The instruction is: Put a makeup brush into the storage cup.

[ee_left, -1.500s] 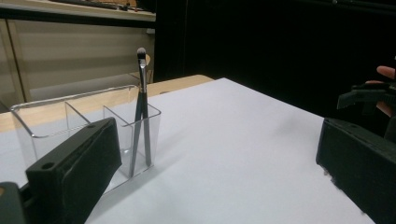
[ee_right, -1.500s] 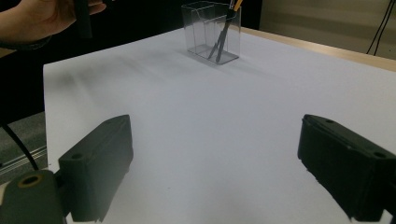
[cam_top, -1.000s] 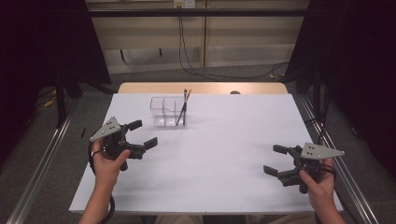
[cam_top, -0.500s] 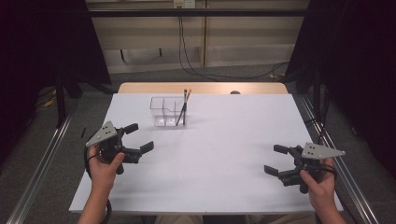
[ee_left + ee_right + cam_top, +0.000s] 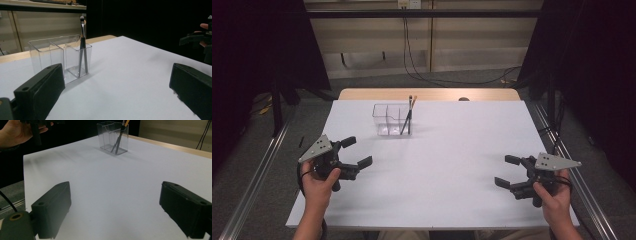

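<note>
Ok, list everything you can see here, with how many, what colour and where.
table: one, white top, centre of the high view
wooden edge: one, light brown, along the far side of the table
clear holder: one, see-through, with compartments, far left part of the table
brushes: two, dark handles, one with an orange end, standing tilted in the holder's right compartment
cables: several, black, on the floor beyond the table
rails: two, metal, on the floor at either side of the table
left gripper: one, black, open, held above the table's left edge
right gripper: one, black, open, held above the near right corner
hands: two, one holding each gripper
</note>
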### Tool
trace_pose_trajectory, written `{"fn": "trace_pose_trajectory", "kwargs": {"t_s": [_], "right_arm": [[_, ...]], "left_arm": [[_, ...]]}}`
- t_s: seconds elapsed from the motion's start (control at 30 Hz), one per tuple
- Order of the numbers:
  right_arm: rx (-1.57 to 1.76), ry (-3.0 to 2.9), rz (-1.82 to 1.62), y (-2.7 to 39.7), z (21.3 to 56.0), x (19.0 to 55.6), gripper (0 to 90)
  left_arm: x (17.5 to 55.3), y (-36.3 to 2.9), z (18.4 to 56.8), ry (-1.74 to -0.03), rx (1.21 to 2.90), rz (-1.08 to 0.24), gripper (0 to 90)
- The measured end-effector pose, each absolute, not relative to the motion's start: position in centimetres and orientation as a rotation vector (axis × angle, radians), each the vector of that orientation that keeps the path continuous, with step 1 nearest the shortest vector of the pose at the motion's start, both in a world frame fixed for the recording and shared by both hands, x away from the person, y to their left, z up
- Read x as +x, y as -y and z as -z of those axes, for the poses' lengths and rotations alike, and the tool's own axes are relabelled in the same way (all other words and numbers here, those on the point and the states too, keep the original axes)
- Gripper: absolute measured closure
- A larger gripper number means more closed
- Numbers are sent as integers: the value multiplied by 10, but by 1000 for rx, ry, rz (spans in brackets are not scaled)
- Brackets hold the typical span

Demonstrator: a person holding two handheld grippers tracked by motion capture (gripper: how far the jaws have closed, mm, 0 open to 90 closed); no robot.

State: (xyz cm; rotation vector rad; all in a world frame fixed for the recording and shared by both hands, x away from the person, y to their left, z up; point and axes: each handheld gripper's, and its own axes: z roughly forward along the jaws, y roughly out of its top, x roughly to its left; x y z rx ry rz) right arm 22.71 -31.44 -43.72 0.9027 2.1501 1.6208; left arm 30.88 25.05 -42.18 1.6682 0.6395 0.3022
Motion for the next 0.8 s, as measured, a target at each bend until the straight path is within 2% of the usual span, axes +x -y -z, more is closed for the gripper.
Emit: {"fn": "trace_pose_trajectory", "kwargs": {"t_s": [0.8], "right_arm": [[910, -2152, -1617, 315, 439, 228, 102]], "left_arm": [[299, -261, 429, -642, 1666, -311, 0]]}}
